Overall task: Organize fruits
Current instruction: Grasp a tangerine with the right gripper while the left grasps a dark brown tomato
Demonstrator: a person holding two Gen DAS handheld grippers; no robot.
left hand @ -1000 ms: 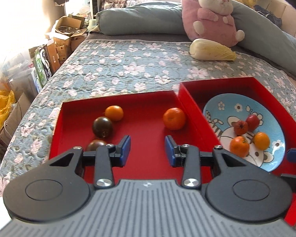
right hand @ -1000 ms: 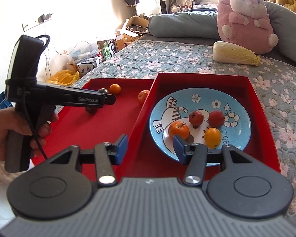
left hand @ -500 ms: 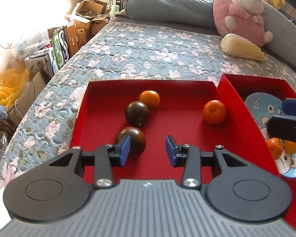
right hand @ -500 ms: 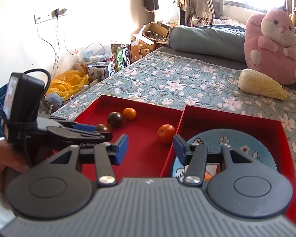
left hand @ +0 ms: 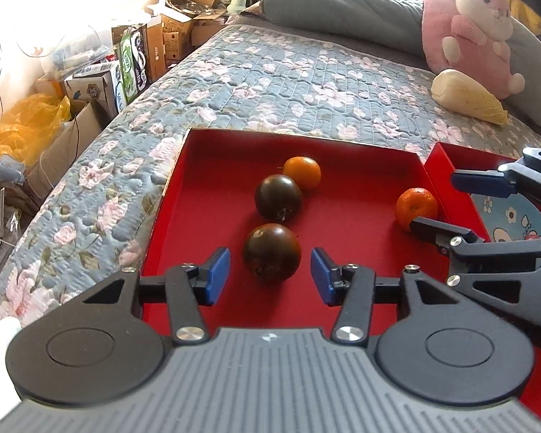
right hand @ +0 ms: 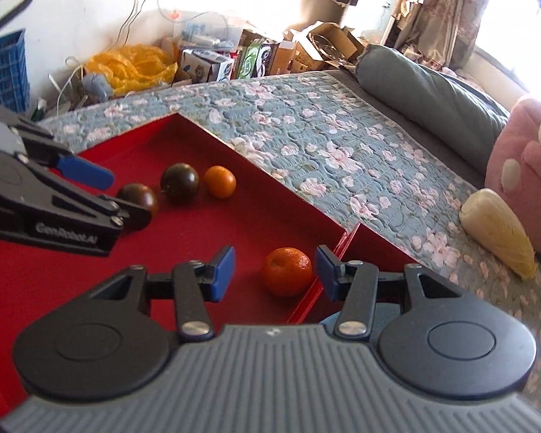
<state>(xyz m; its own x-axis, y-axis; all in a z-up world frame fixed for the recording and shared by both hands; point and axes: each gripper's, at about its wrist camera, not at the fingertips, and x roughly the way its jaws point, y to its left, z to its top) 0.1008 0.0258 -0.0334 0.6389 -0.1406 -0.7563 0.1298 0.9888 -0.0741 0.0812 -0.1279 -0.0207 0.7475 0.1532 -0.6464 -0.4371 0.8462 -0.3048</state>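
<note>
A red tray [left hand: 205, 195] lies on the quilted bed and holds two dark tomatoes, a small orange fruit [left hand: 302, 172] and a tangerine [left hand: 416, 207]. My left gripper [left hand: 269, 276] hangs low over the tray. Its jaws are opening, and the near dark tomato [left hand: 272, 250] sits between the blue pads [left hand: 216, 276] without touching them. The far dark tomato [left hand: 278, 197] lies just beyond. My right gripper [right hand: 274, 274] is open around the tangerine [right hand: 287, 270], the pads apart from it. The right view also shows my left gripper [right hand: 111, 193] by the near dark tomato [right hand: 139, 196].
A second red tray [left hand: 451, 166] on the right holds a blue patterned plate [left hand: 515, 216]. A pale cabbage [left hand: 469, 99], a pink plush toy [left hand: 476, 29] and a grey pillow [left hand: 342, 11] lie further up the bed. Cardboard boxes [left hand: 133, 54] and a yellow bag [left hand: 21, 126] crowd the floor on the left.
My left gripper's jaws have widened and it has shifted left over the dark tomatoes. My right gripper has swung from the plate across to the tangerine in the left tray.
</note>
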